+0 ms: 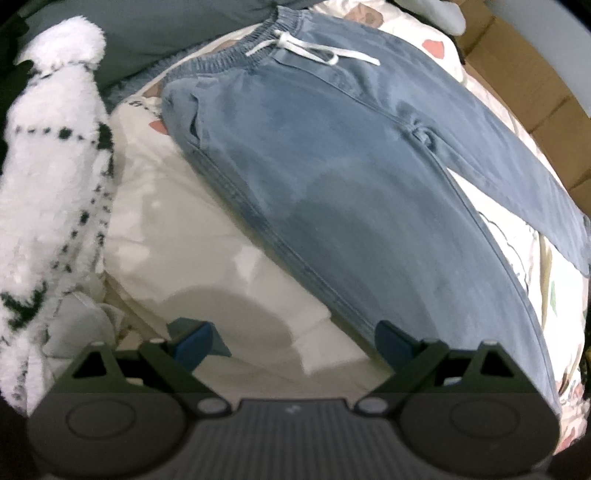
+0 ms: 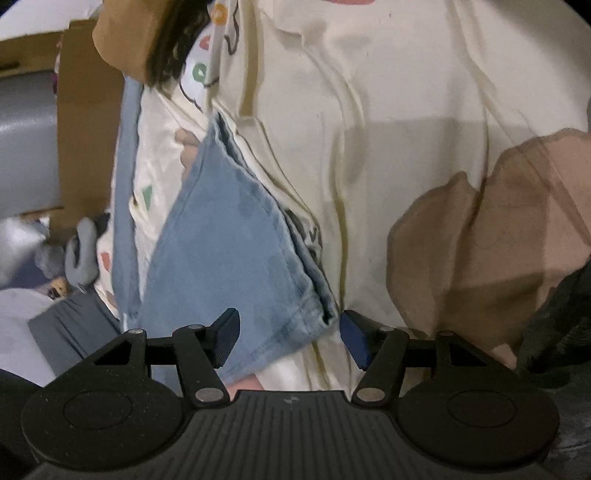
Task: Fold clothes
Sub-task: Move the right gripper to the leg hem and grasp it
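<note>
Blue trousers [image 1: 332,192] with an elastic waistband and a white drawstring [image 1: 314,51] lie flat on a cream printed bedsheet [image 1: 177,229]. My left gripper [image 1: 293,341] is open just above the sheet. Its right finger is over the trousers' lower side seam and its left finger is over bare sheet. In the right wrist view, the hem end of a trouser leg [image 2: 236,240] lies folded on the sheet [image 2: 406,92]. My right gripper [image 2: 290,338] is low over that hem, partly open. The hem corner sits between the fingers and the pads do not press on it.
A white fluffy item with black marks [image 1: 51,177] lies along the left. A grey pillow [image 1: 147,33] sits behind the waistband. Cardboard boxes [image 1: 535,103] stand past the bed's far side. A large brown print [image 2: 498,229] marks the sheet, with something dark [image 2: 554,325] at the right edge.
</note>
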